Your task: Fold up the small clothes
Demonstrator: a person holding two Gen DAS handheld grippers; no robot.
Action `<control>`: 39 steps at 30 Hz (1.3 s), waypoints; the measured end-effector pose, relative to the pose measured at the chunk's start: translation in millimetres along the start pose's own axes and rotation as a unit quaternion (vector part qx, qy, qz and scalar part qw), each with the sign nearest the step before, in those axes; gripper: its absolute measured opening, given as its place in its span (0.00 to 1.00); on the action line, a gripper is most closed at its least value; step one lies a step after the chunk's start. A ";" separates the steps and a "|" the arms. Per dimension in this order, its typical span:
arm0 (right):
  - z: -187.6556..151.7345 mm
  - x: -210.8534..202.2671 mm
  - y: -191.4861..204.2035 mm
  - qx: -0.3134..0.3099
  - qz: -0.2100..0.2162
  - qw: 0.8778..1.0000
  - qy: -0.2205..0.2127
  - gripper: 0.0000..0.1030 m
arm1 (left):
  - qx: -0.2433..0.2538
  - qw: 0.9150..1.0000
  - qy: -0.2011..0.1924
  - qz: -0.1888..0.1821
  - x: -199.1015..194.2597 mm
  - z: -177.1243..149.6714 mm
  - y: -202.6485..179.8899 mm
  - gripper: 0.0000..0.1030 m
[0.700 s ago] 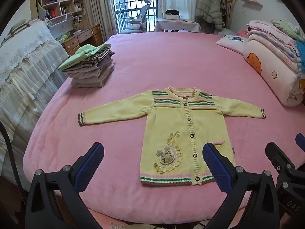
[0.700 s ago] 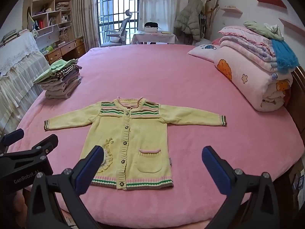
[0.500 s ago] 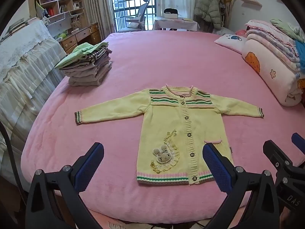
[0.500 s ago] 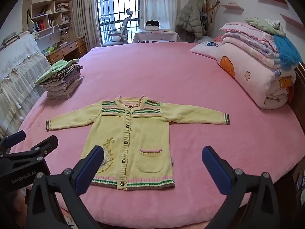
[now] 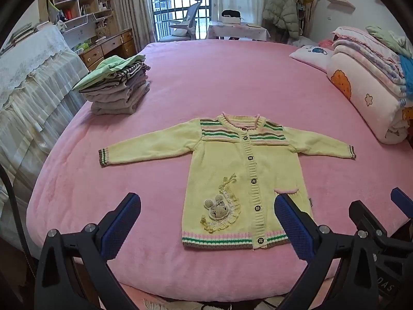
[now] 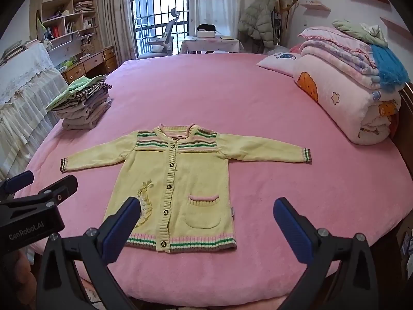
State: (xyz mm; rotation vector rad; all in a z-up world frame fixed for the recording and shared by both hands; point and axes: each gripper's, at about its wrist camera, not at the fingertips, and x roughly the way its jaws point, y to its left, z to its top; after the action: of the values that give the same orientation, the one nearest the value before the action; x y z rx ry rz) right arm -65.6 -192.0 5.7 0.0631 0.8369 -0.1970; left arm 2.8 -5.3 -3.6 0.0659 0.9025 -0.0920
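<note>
A small yellow knitted cardigan (image 5: 232, 170) with green, pink and brown stripes lies flat on the pink bed (image 5: 232, 77), front up, buttoned, both sleeves spread sideways. It also shows in the right wrist view (image 6: 178, 180). My left gripper (image 5: 206, 222) is open and empty, held above the bed's near edge in front of the cardigan's hem. My right gripper (image 6: 206, 222) is open and empty, also at the near edge, to the right of the left gripper (image 6: 33, 199).
A stack of folded clothes (image 5: 116, 87) sits at the bed's left side. Rolled blankets (image 5: 366, 85) and a pillow (image 5: 312, 53) lie along the right side. A white lace-covered piece of furniture (image 5: 31, 82) stands left of the bed.
Both grippers have lifted or pulled back slightly, so the cardigan sits a little higher and further left in the views. Both stay open; the cardigan has not moved.
</note>
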 end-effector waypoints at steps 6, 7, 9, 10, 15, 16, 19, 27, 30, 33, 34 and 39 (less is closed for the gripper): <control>-0.7 -7.5 4.9 -0.009 -0.002 1.000 -0.011 1.00 | -0.001 1.000 0.000 -0.003 -2.4 -2.5 0.9 1.00; -0.8 -7.4 4.8 -0.009 -0.003 1.000 -0.011 1.00 | 0.000 1.000 0.000 -0.002 -2.3 -2.8 0.5 1.00; -1.1 -7.5 3.8 -0.007 -0.003 1.000 -0.009 1.00 | 0.001 1.000 -0.001 -0.003 -3.2 -3.9 0.4 1.00; -1.1 -7.5 3.4 -0.006 -0.001 1.000 -0.008 1.00 | 0.001 1.000 -0.001 -0.003 -3.9 -3.8 0.4 1.00; -2.3 -8.1 1.7 -0.002 0.001 1.000 -0.006 1.00 | 0.002 1.000 -0.002 -0.004 -5.3 -5.1 0.3 1.00; -2.5 -8.0 1.4 -0.002 0.002 1.000 -0.006 1.00 | 0.002 1.000 -0.001 -0.005 -5.2 -5.4 0.4 1.00; -3.4 -7.8 2.2 -0.001 0.002 1.000 -0.006 1.00 | 0.002 1.000 -0.001 -0.006 -4.9 -7.0 0.2 1.00; -6.5 -8.3 1.2 0.005 0.005 1.000 -0.006 1.00 | 0.003 1.000 -0.001 -0.008 -6.2 -8.2 0.3 1.00; -6.3 -7.7 1.6 0.005 0.004 1.000 -0.006 1.00 | 0.002 1.000 -0.001 -0.007 -6.0 -7.9 -0.1 1.00; -6.3 -7.6 1.8 0.004 0.005 1.000 -0.005 1.00 | -0.001 1.000 0.000 -0.006 -6.5 -7.7 0.1 1.00; -5.7 -7.9 1.1 0.004 0.006 1.000 -0.005 1.00 | -0.001 1.000 0.001 -0.006 -6.5 -7.9 0.0 1.00; -6.5 -8.9 4.3 0.003 0.008 1.000 -0.004 1.00 | -0.004 1.000 0.005 -0.010 -6.5 -7.9 0.4 1.00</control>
State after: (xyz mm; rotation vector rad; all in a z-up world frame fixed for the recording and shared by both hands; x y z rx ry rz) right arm -75.2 -185.7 7.9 0.0752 0.8284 -0.1840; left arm -7.3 -3.7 -3.4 0.0503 0.9132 -0.1081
